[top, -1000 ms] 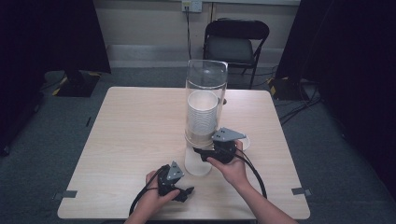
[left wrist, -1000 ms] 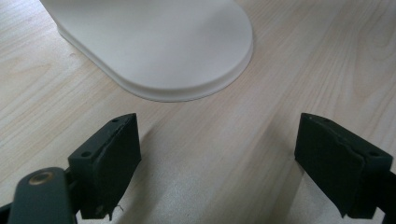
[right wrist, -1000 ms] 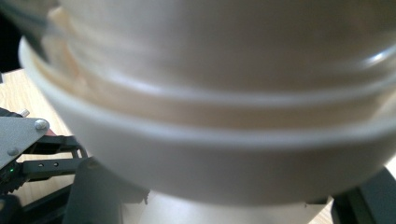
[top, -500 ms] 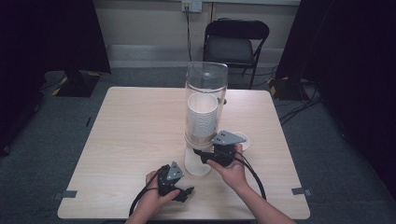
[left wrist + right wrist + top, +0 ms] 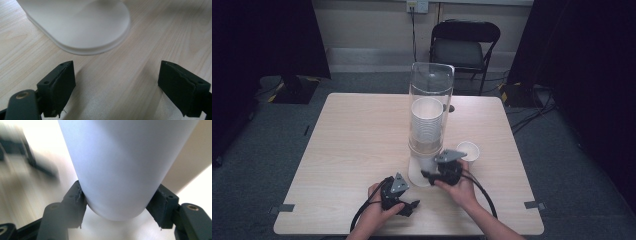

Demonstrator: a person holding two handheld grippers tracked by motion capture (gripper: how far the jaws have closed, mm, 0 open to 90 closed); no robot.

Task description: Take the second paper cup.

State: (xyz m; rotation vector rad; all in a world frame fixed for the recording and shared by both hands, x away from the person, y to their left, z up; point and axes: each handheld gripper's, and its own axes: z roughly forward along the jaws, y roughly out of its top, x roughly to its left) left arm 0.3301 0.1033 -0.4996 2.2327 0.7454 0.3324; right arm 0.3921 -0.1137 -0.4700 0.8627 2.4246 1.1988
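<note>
A clear tube dispenser (image 5: 431, 95) on a white base (image 5: 416, 176) holds a stack of white paper cups (image 5: 426, 125). My right gripper (image 5: 428, 175) reaches in under the tube from the right and is shut on the lowest paper cup (image 5: 424, 161). In the right gripper view both pads press the sides of that cup (image 5: 120, 162) near its bottom, and the gripper (image 5: 120, 195) points up along it. My left gripper (image 5: 412, 206) rests low near the table's front edge, open and empty. Its jaws (image 5: 117, 87) face the dispenser's base (image 5: 82, 25).
Another white paper cup (image 5: 468, 150) stands upright on the table just right of the dispenser. The wooden table (image 5: 352, 145) is bare on its left half. A black folding chair (image 5: 464, 47) stands beyond the far edge.
My right gripper has sunk toward the table with the lowest cup in its jaws. The left gripper has stayed where it was.
</note>
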